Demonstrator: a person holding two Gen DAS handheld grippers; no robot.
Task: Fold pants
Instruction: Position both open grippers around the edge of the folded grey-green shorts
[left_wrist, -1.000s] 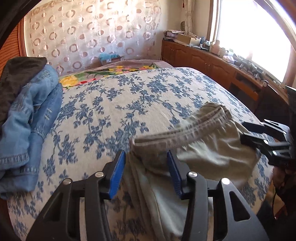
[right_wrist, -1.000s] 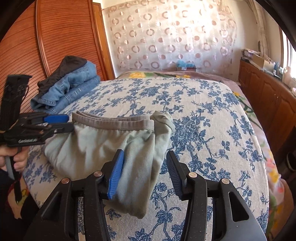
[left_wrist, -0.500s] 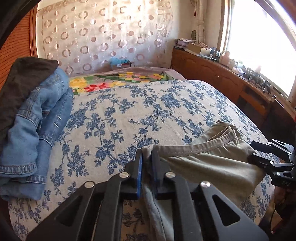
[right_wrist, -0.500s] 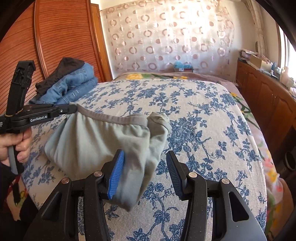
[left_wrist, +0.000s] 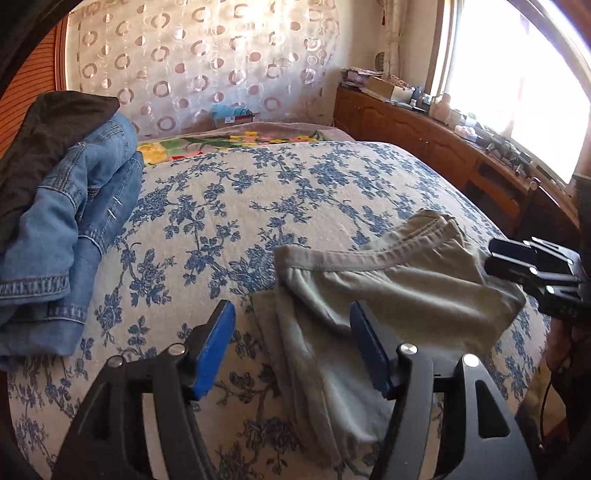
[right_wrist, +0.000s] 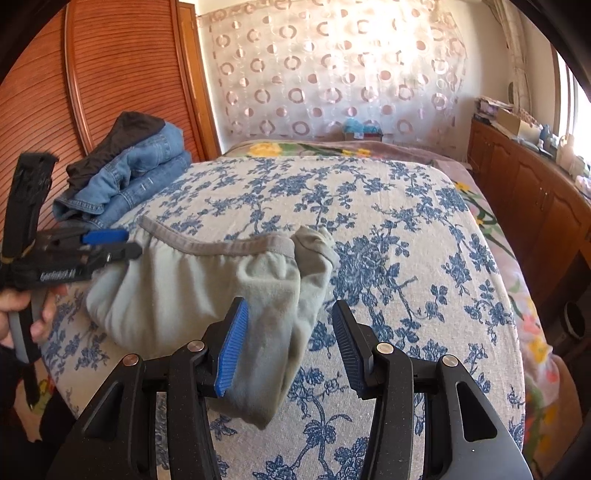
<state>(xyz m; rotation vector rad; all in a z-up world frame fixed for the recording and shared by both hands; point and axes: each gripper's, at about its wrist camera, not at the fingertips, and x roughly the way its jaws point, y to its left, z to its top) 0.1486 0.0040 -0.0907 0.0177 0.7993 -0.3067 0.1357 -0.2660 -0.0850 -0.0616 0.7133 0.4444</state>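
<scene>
Left wrist view: left gripper (left_wrist: 291, 347) jaws just opened wide, pants (left_wrist: 388, 295) fabric lies betw the pads but not pinched. Right gripper (right_wrist: 286, 350) about half open, grips nothing, pants bunched at its left pad. Pants sit crumpled at near edge of bed (right_wrist: 369, 206). Risk: hanging leg drags the bundle off the edge. Jeans pile (left_wrist: 74, 221) further back, could snag.

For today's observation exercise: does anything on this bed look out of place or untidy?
The grey-green pants lie bunched near the bed's front edge, waistband curved, one end drooping over that edge: not flat. The left hand-held gripper has just opened, pads clear of the cloth. The jeans pile looks loosely stacked.
</scene>
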